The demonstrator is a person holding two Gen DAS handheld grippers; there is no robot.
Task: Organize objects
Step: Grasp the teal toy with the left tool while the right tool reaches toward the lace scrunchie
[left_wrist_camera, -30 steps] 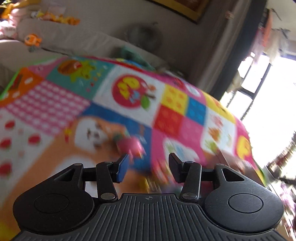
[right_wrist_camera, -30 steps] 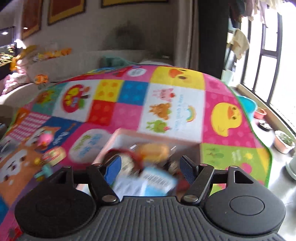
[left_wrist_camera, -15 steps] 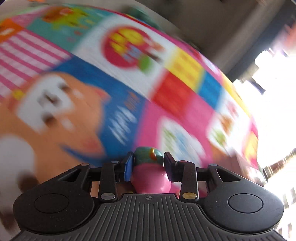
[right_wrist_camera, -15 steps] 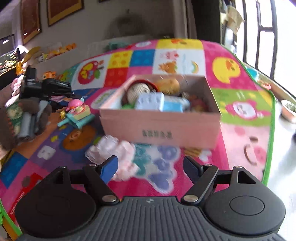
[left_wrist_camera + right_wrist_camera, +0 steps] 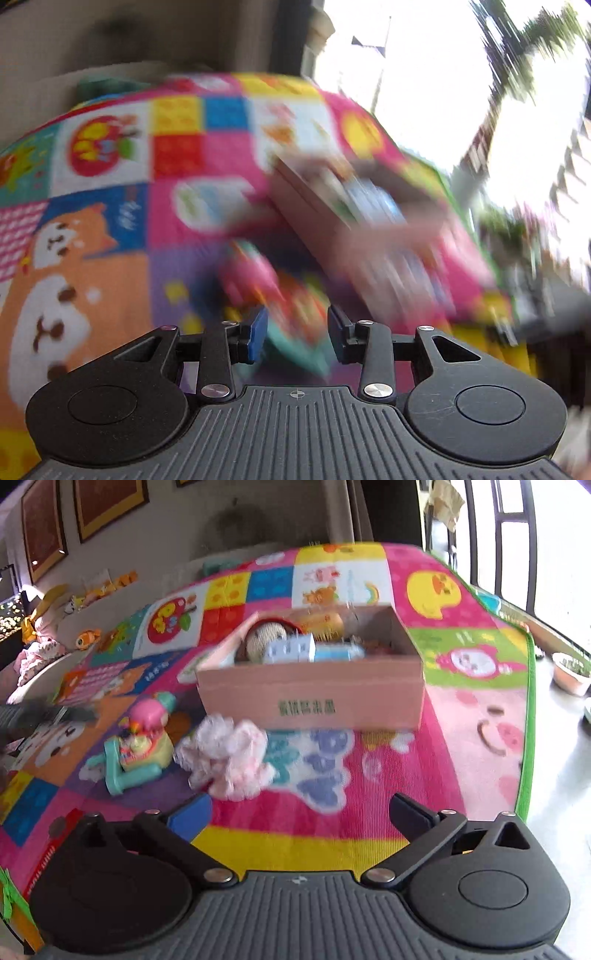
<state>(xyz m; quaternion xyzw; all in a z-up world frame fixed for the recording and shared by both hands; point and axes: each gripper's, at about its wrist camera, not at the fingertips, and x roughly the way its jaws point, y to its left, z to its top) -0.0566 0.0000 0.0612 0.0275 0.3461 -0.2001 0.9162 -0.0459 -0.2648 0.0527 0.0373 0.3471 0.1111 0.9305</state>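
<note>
Both tongs are angled down at the play mat [image 5: 369, 812] on the floor. The right tongs [image 5: 299, 814] are spread about as wide as they go and still opening, nothing between the jaws, just bare mat. Right past the left fingertip sits a crumpled pink and white cloth [image 5: 225, 760], and straight ahead beyond it is the cardboard box [image 5: 314, 698], already packed with toys. Off to the left of the cloth there's a pink and teal toy [image 5: 138, 746] lying on the mat.

The left wrist view is super blurry. The left tongs [image 5: 295, 332] are fairly narrow, jaws easing apart a bit, and that pink and teal toy [image 5: 284, 306] is right in front of the gap. I can't tell if the pads are touching it, but it looks loose. The box [image 5: 332, 206] is further ahead, to the right.
</note>
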